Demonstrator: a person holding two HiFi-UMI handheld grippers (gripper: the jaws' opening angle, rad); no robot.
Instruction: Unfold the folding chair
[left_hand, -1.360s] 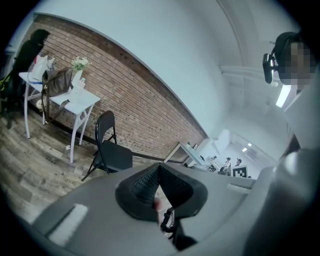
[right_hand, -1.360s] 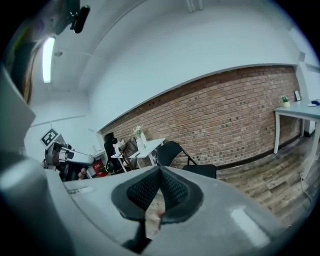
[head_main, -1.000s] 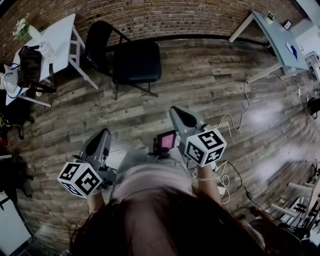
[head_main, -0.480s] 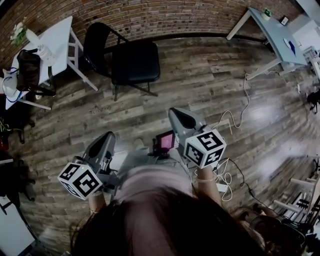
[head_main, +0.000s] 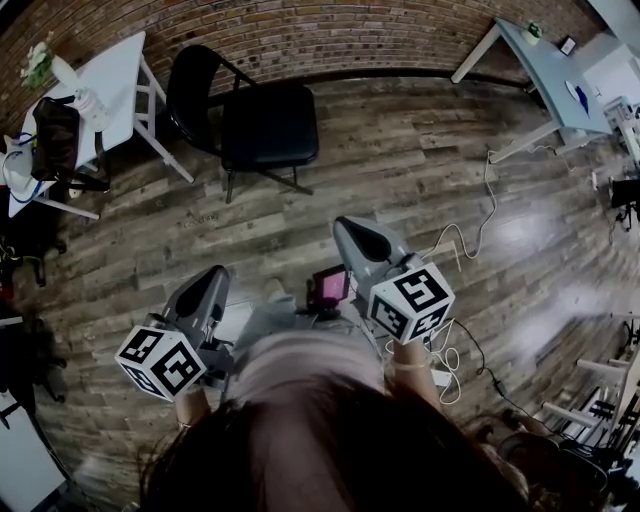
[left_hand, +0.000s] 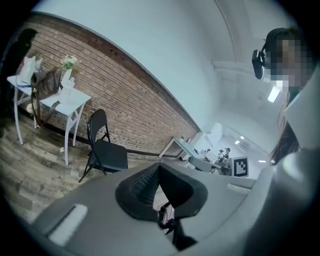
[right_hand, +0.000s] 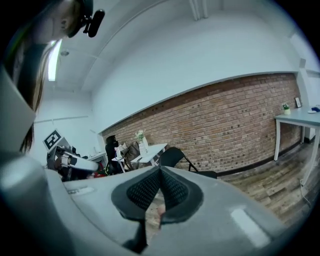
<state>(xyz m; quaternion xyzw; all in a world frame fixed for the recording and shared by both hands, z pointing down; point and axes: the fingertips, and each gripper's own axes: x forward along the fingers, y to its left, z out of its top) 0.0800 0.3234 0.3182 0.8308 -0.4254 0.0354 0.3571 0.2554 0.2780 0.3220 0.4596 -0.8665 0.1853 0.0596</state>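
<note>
Folding chair (head_main: 268, 124) is noted standing open on its legs on the plank floor (head_main: 400, 170), its back turned toward the brick wall (head_main: 330, 30), just beside a white bench (head_main: 115, 70). The seat lies flat, so the unfolding is judged already complete. The chair is black throughout: thin tube frame, flat squarish seat pad, rounded back panel. Left hand-held gripper (head_main: 208, 280) and right hand-held gripper (head_main: 352, 230) are held low and close to the person's body, well apart from the chair and pointed roughly toward it. This is read as a rest posture, nothing being reached for. In each gripper view the two dark, finely textured pads are seen pressed together with nothing between them, so both are closed and empty. Gripper shells are smooth grey plastic, each fitted with a marker cube. Floor boards are weathered and mixed in tone. A dark bag (head_main: 58, 135) is hung at the bench edge, and a white cable (head_main: 485, 215) is trailed across the floor.
</note>
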